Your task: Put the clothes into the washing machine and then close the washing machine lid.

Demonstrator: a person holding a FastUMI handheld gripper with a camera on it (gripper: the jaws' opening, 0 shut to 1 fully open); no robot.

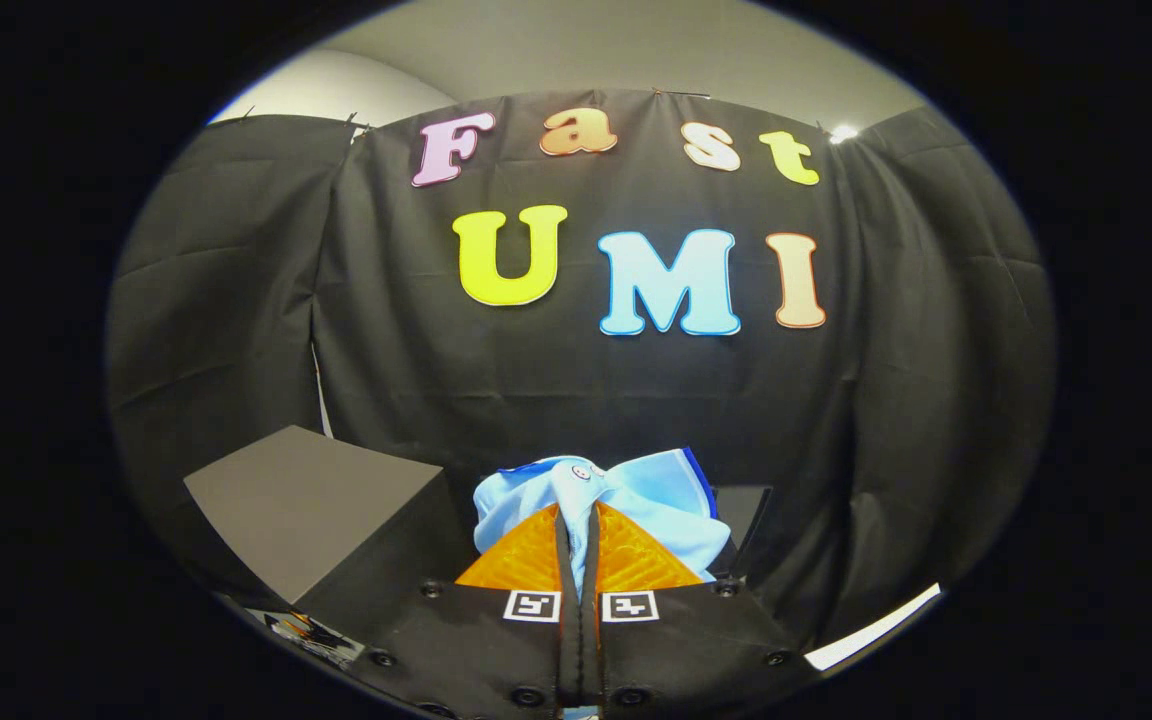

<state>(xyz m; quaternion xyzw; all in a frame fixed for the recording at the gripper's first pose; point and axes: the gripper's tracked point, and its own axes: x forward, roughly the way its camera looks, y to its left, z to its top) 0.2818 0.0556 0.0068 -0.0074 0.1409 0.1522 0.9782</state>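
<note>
Your gripper (577, 520) has its fingers pressed nearly together, clamped on a light blue garment (636, 505). A thin fold of the cloth runs down the narrow gap between the two fingers, so both press on it.

The garment bunches up just ahead of the fingertips and spills out to both sides, more to the right. It has darker blue trim along its upper edge and a small round button or badge (582, 471) near the top of the bunch. It hangs off the fingers; nothing under it is visible, so you can't tell what it's over.

To the left of the fingers, slightly beyond them, sits a dark box (311, 505) with a flat grey top, one corner toward you. It's near the garment but not touching it as far as you can see.

Just right of the garment, behind it, a dark flat panel (744, 510) shows partly; can't tell what it is.

The black cloth wall (536, 400) hangs beyond everything, well past the garment. Pale ceiling (576, 50) above it.
</note>
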